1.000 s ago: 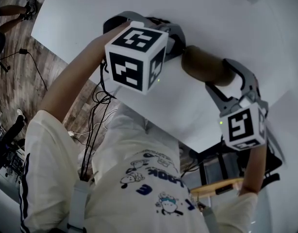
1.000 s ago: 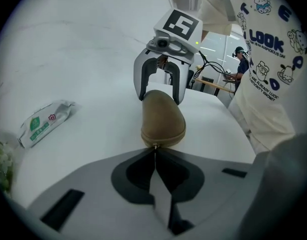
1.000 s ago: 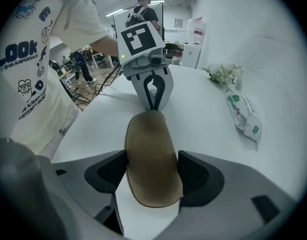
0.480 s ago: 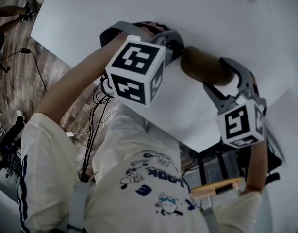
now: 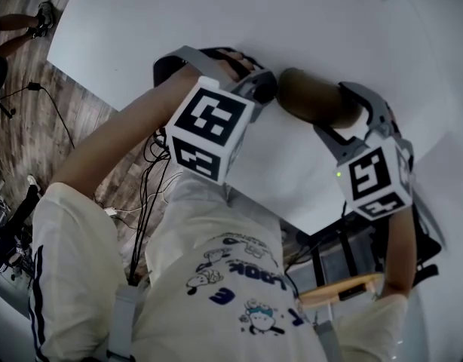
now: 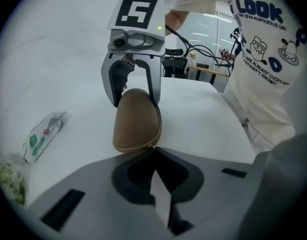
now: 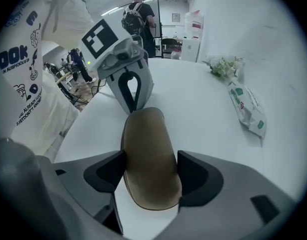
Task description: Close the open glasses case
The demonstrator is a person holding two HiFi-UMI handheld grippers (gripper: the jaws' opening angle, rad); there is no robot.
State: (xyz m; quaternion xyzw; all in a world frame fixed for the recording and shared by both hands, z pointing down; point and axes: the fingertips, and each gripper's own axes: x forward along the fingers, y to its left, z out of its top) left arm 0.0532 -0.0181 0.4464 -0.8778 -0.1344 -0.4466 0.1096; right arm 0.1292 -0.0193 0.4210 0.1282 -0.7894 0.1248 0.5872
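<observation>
Right gripper (image 7: 151,173) is clamping the brown oval zippered glasses case (image 7: 146,134), steadying it; left gripper (image 6: 154,148) (jaws pinched together) is touching its zip end.

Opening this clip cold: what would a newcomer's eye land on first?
A brown glasses case lying on the white table draws the eye, with tongs at each end of it. The right tongs clamp across its width, while the left tongs are shut, their tip against the opposite end. A big black-and-white marker cube rides on each gripper.
</observation>
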